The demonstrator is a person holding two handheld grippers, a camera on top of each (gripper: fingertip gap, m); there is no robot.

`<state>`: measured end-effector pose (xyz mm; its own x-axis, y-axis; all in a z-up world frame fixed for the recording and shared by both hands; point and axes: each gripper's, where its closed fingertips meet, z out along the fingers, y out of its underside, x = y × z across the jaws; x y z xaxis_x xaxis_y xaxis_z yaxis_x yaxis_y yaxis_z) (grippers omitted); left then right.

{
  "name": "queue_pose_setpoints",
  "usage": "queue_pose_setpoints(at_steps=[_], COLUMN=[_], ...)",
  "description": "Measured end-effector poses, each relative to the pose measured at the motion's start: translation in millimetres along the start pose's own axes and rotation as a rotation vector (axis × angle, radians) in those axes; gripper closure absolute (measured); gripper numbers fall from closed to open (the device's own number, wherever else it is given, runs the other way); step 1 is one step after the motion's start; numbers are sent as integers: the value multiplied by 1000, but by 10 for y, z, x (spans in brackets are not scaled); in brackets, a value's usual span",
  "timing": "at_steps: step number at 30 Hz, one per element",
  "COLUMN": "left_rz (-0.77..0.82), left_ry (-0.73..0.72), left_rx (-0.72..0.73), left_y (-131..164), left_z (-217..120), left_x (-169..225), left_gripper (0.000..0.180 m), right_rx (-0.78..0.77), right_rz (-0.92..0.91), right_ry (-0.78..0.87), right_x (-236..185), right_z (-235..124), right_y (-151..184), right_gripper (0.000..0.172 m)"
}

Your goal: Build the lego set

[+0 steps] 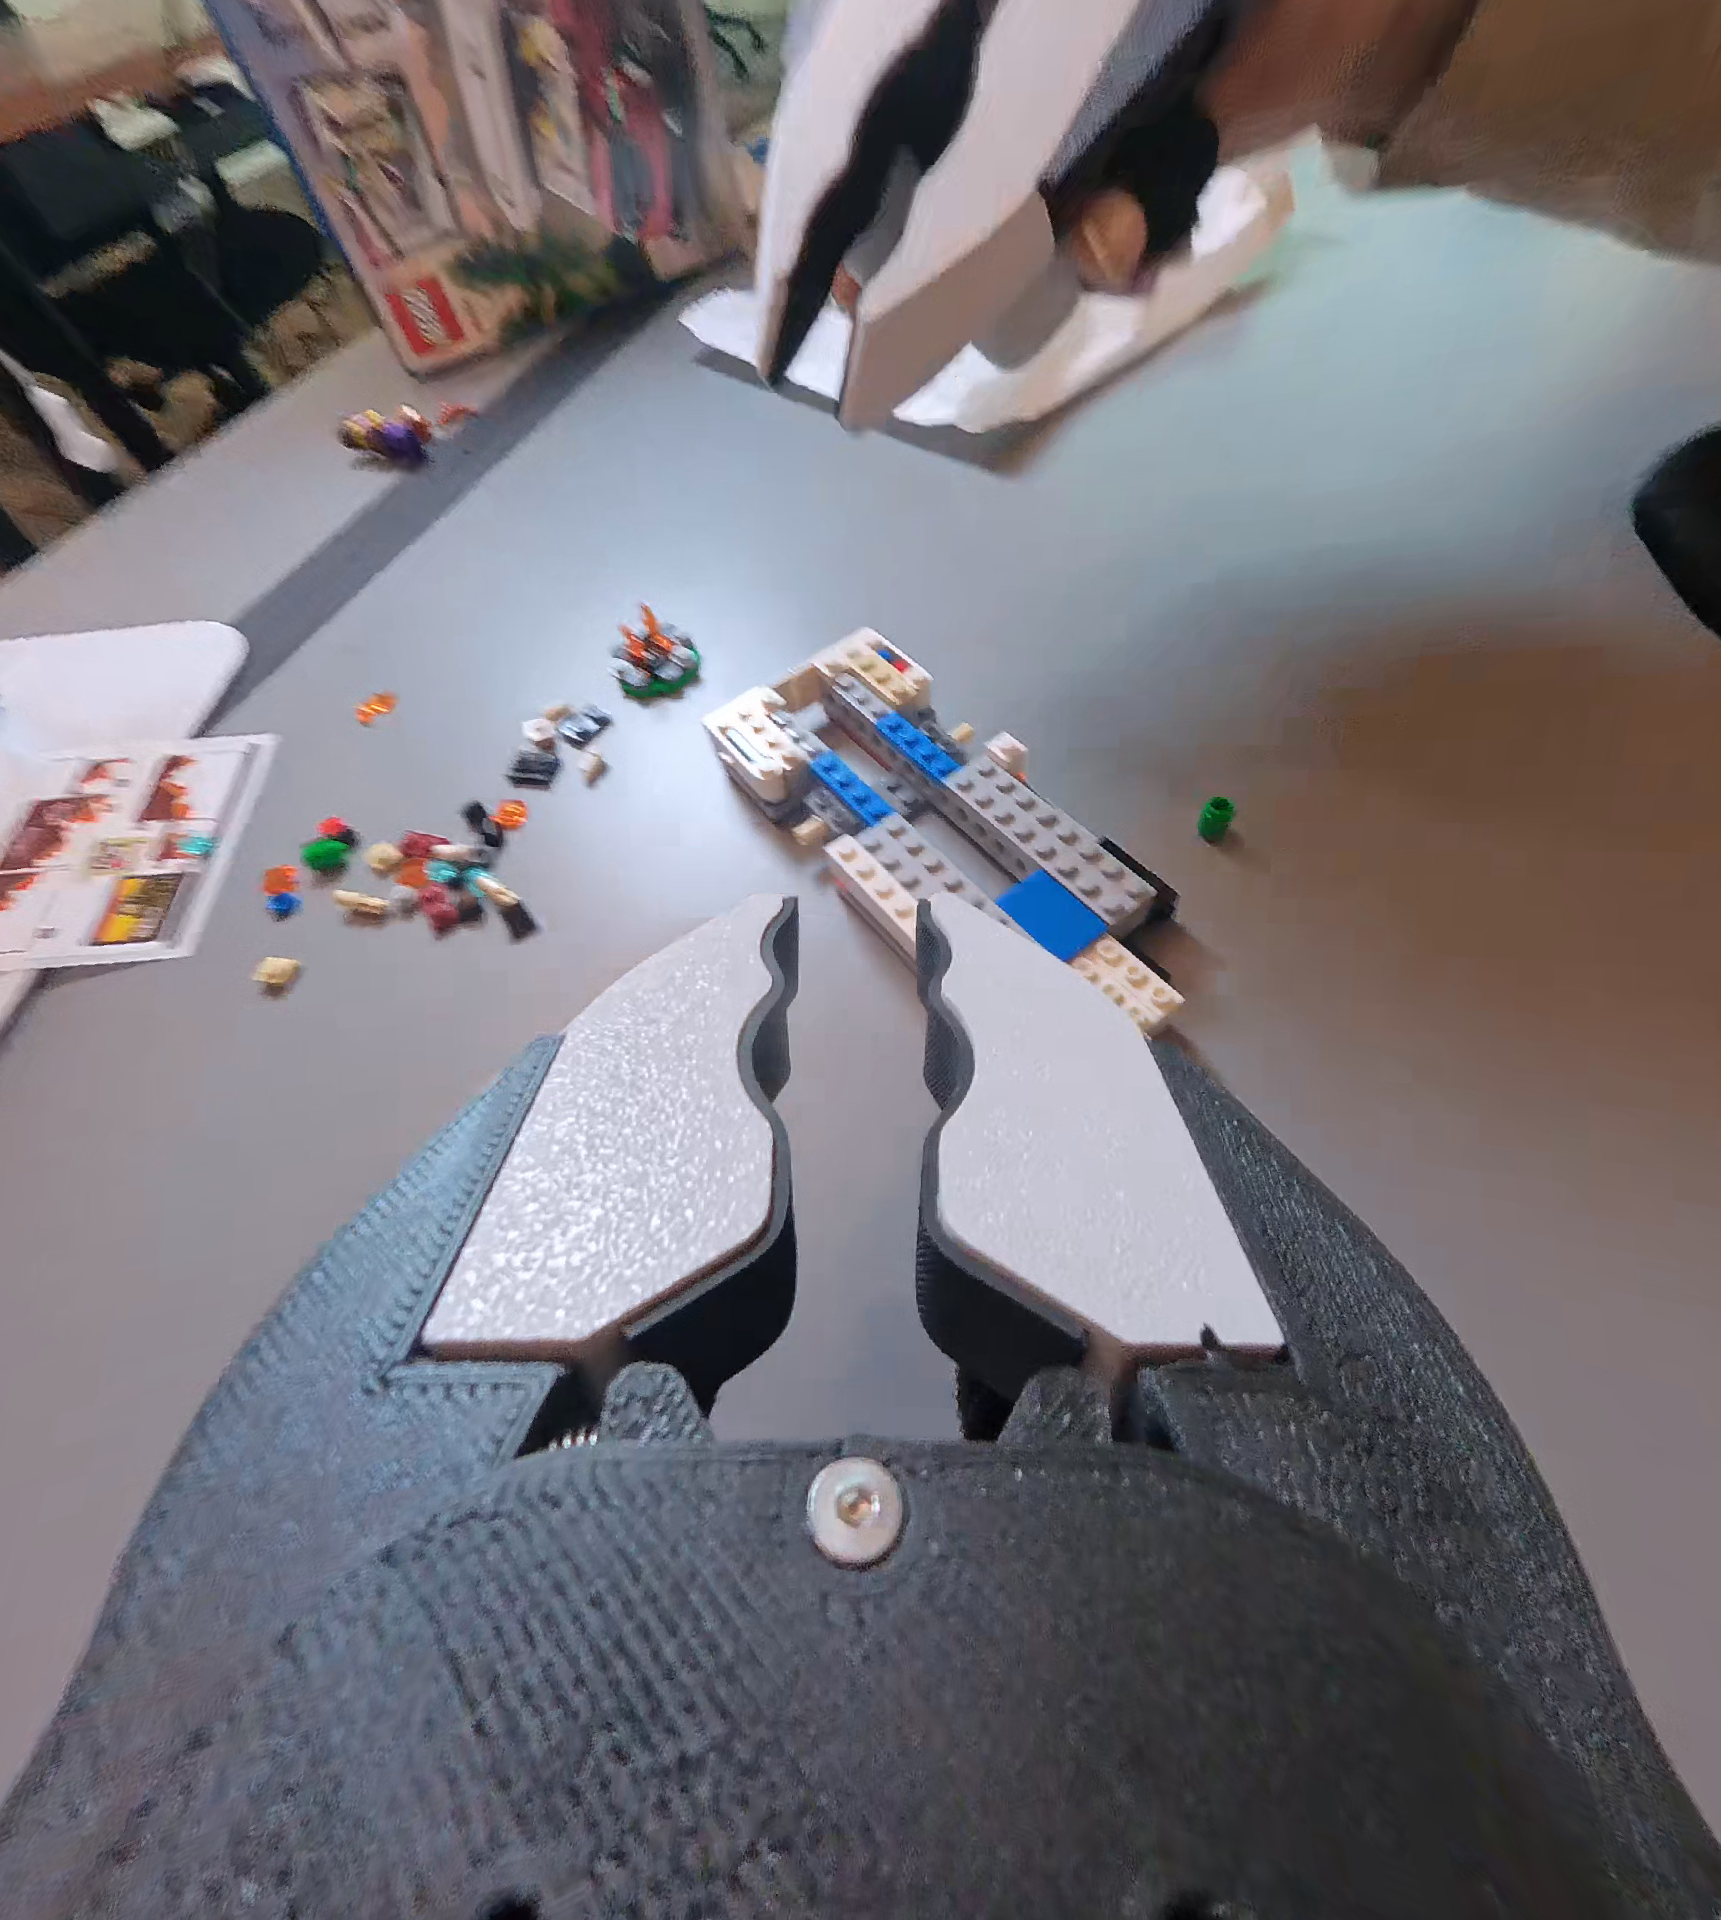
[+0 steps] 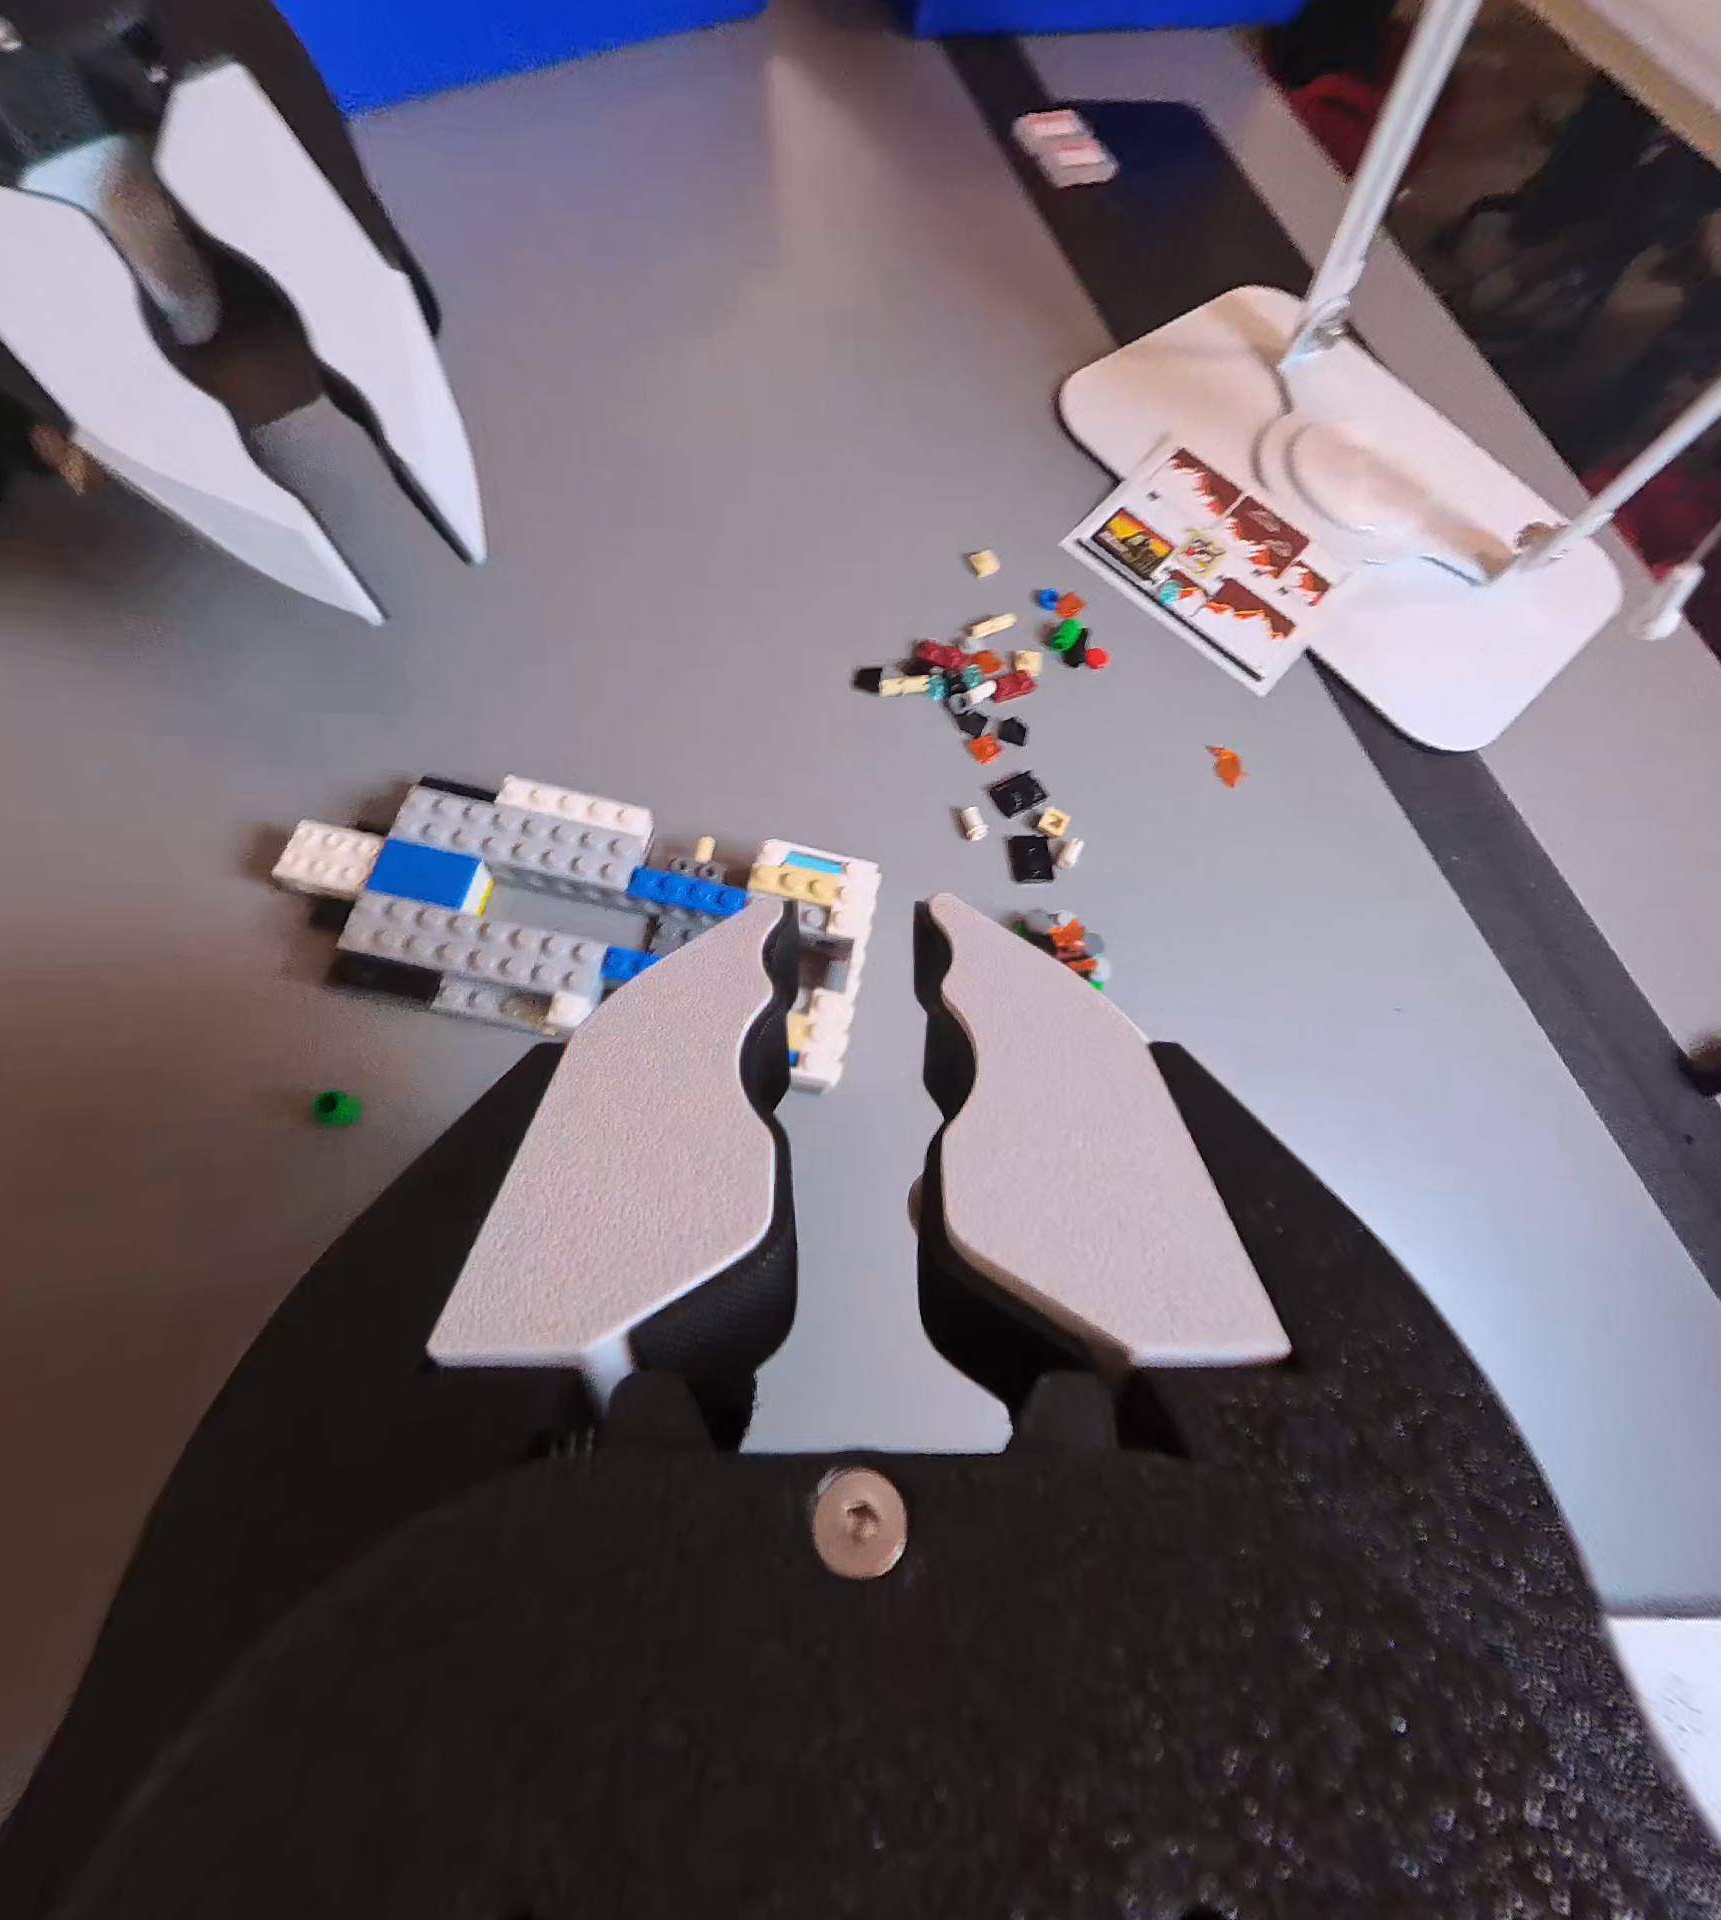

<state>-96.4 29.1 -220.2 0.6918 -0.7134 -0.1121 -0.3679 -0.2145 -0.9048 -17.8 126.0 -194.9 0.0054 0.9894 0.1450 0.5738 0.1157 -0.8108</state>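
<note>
A half-built brick model lies flat on the grey table, a long low frame of grey, white and blue bricks with a white boxy end. Both grippers hang above it with nothing in them. The left gripper has its jaws parted a little, only bare table showing in the gap, its tips just over the model's end where the smooth blue tile sits. The right gripper is likewise slightly spread and holding nothing, poised over the model's white boxy end, with a small clump of orange and green pieces just beside its other finger. Beyond that end of the model lies a scatter of tiny loose pieces, and past those a printed sheet resting against a white lamp base. A single green stud sits alone on the near side of the model. To my eye the model is light and stiff, though its snapped joints look liable to pop apart if twisted or lifted by one end; the long grey side rails seem the soundest places to pinch, the smooth tile the slipperiest.
</note>
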Motion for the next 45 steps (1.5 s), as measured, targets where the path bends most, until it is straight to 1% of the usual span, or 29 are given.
queue_pose_setpoints(at_steps=[2, 4, 5, 7, 8, 10, 11, 12, 14, 17, 20, 22, 25, 27, 28, 30, 31, 32, 33, 35, 36, 37, 38, 40, 41, 42, 43, 44, 45], left_rz=[13, 16, 13, 10, 0, -31, -50, -98, -225, -290, -233, -195, -140, -146, -152, -150, -189, -197, -181, -189, -158, -121, -100, -44, -32, -52, -96, -144, -198], left_ry=[-124, -257, -329, -503, -594, -764, -843, -875, -826, -656, -527, -429, -328, -268, -240, -223, -197, -184, -188, -221, -279, -343, -401, -466, -449, -386, -277, -145, -27], left_rx=[83, 180, 222, 276, 268, 170, 84, -36, -240, -603, -968, -1146, -1328, -1367, -1391, -1370, -1362, -1364, -1359, -1329, -1297, -1227, -1116, -803, -613, -422, -249, -105, 9], left_y=[-198, -443, -554, -702, -696, -513, -337, -92, 397, 1199, 1882, 2181, 2434, 2523, 2554, 2537, 2541, 2544, 2534, 2444, 2307, 2080, 1773, 992, 571, 180, -150, -406, -584], left_z=[-190, -533, -765, -1365, -1707, -2397, -2731, -3008, -3353, -3555, -3639, -3638, -3657, -3623, -3625, -3579, -3553, -3547, -3545, -3546, -3558, -3536, -3459, -3152, -2913, -2623, -2306, -1989, -1681], left_x=[-223, -472, -609, -910, -1066, -1385, -1550, -1678, -1812, -1842, -1852, -1830, -1831, -1817, -1809, -1839, -1795, -1777, -1785, -1774, -1817, -1852, -1850, -1733, -1584, -1361, -1067, -741, -443], left_gripper=[160, 164, 166, 170, 173, 173, 173, 173, 170, 166, 157, 150, 144, 144, 150, 151, 163, 168, 167, 167, 168, 168, 168, 168, 168, 168, 168, 169, 169], right_rx=[79, 151, 176, 211, 222, 228, 229, 229, 226, 246, 250, 247, 238, 229, 225, 219, 219, 219, 219, 229, 234, 239, 242, 244, 250, 260, 272, 284, 289], right_rz=[49, 77, 88, 111, 123, 144, 149, 153, 167, 192, 203, 193, 170, 161, 162, 167, 170, 173, 174, 175, 175, 169, 157, 120, 99, 77, 51, 16, -26], right_ry=[44, 90, 111, 141, 150, 158, 162, 163, 156, 125, 98, 80, 65, 57, 56, 53, 55, 57, 58, 63, 65, 73, 84, 94, 91, 81, 68, 53, 41], right_x=[97, 158, 179, 202, 202, 187, 179, 164, 122, 31, -60, -128, -204, -236, -243, -251, -249, -250, -255, -275, -289, -301, -312, -362, -404, -459, -529, -611, -698], right_z=[-8, -75, -125, -243, -307, -425, -480, -526, -583, -586, -505, -452, -427, -434, -441, -461, -474, -486, -497, -525, -540, -556, -568, -565, -549, -520, -481, -432, -374], right_y=[-33, -52, -48, -17, 9, 77, 111, 144, 198, 216, 209, 181, 137, 137, 147, 173, 186, 199, 213, 230, 237, 244, 249, 235, 205, 157, 97, 32, -23], right_gripper=[148, 147, 148, 150, 150, 151, 151, 152, 152, 152, 152, 152, 152, 152, 152, 152, 152, 153, 153, 153, 153, 153, 154, 154, 154, 154, 153, 153, 152])
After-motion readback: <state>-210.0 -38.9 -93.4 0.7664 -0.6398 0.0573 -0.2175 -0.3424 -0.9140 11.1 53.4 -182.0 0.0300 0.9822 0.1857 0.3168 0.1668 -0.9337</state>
